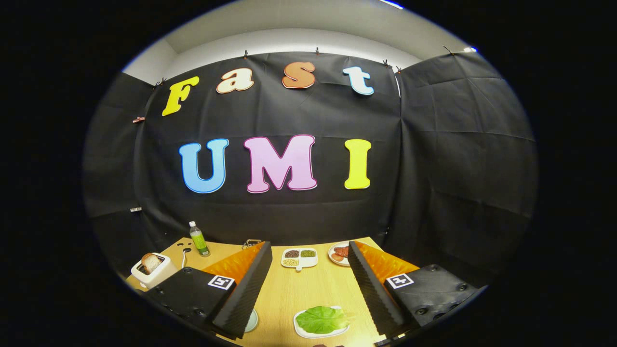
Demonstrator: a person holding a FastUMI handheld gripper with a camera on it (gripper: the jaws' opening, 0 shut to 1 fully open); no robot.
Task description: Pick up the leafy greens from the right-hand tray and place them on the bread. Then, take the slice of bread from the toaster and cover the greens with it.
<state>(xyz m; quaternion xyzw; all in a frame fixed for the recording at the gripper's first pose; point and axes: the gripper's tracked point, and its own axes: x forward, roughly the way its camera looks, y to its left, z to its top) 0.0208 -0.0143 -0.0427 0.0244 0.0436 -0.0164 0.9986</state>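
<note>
Green leaf (322,318) lay on a small white tray (300,328) on the wooden table (299,289), between your jaws and near their tips, a little toward the right finger. Your gripper (308,289) hung above the table with the jaws spread wide and holding nothing. No finger touched the leaf or its tray.

The step in hand looked like the first pick, so you had a good line already. To do it well, you needed to lower straight over the leaf and centre it between the jaws before closing. A flat, limp leaf gives little to pinch, so you would have done best to catch a raised fold near its middle and close gently, so the tray was not dragged along.

A rim of another dish (252,320) peeked out beside the left finger; I could not tell whether the bread sat on it. The toaster (153,271) stood well off beyond the left finger, a bread slice (151,262) standing up in its slot. Farther back sat a bottle (198,239), a divided dish of beans (299,258) and a plate (339,253) of reddish food. You needed none of those for this pick.
</note>
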